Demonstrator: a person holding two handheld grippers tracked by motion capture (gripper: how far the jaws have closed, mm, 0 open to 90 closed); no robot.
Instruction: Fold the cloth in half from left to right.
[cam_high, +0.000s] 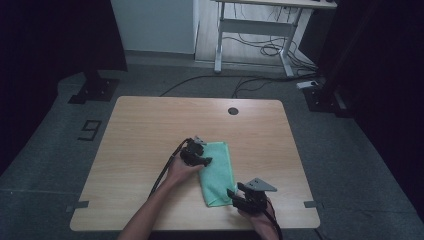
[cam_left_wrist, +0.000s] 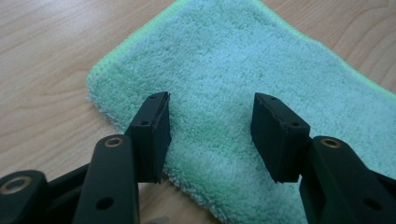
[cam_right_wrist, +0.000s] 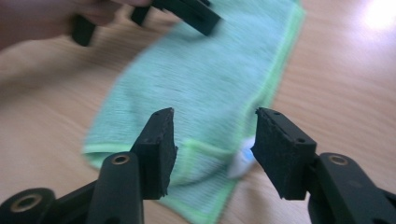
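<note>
Green towel (cam_high: 219, 172) — fluffy, folded into a long strip — lies flat on the table's near half.

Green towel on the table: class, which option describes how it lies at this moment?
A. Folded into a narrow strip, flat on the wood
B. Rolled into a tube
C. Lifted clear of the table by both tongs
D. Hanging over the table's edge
A: the green towel lies flat on the wooden table as a folded strip, and the left tongs and right tongs stand open with nothing pinched.

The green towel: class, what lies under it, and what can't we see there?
The green towel lies folded flat on the wooden table. Bare wood shows all round it; the towel covers the wood below. A white tag pokes out at its near edge.
</note>
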